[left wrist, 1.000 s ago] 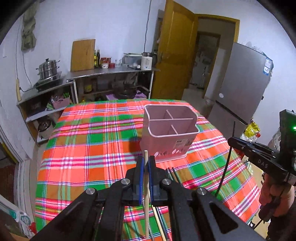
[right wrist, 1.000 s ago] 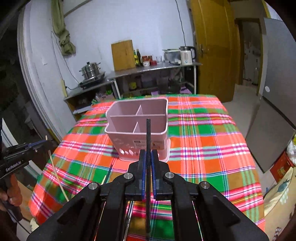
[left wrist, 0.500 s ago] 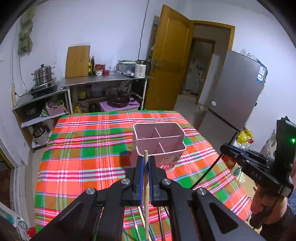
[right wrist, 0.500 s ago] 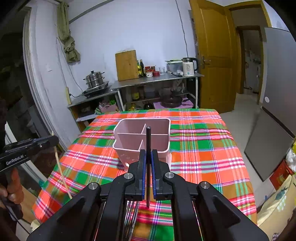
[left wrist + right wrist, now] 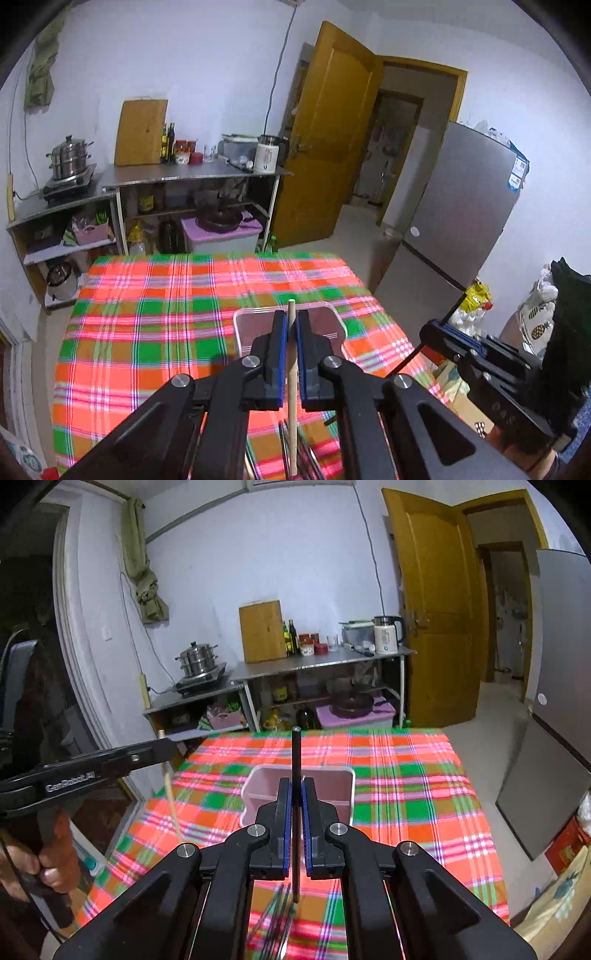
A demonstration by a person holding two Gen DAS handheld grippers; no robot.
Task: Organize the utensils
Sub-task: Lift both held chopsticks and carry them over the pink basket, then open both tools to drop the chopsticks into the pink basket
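Left hand [image 5: 40,864]: at the far left of the right wrist view, wrapped round the handle of its tool, fingers curled tight.
Left gripper [image 5: 291,325]: jaws clamped on a pale wooden chopstick [image 5: 292,387], which stands upright between the blue pads, its top end just above the fingertips and its lower end hanging free over the cloth. From the other side it shows as a long black arm marked with white lettering.
Wooden chopstick, side view: slanting down from the left gripper's tip, held clear above the table's left edge.
Loose utensils [image 5: 275,912]: a bundle of dark sticks and a metal piece lying flat on the cloth at the near edge, under both tools.
Holder [image 5: 340,786]: a pink divided utensil box standing upright in the middle of the table, just beyond both sets of fingertips and partly hidden by them; its inner partitions are only partly seen.
Tablecloth [image 5: 147,332]: red, green and pink plaid, covering the whole table.
Right gripper [image 5: 294,794]: pinched closed on a black chopstick [image 5: 295,760], upright, its top reaching above the holder's far rim in view, its lower tip hanging over the loose utensils.
Right gripper, from the left camera: at the right edge, black chopstick angled down-left from it.
Fridge [image 5: 465,221]: grey, against the right wall, well apart from the table.
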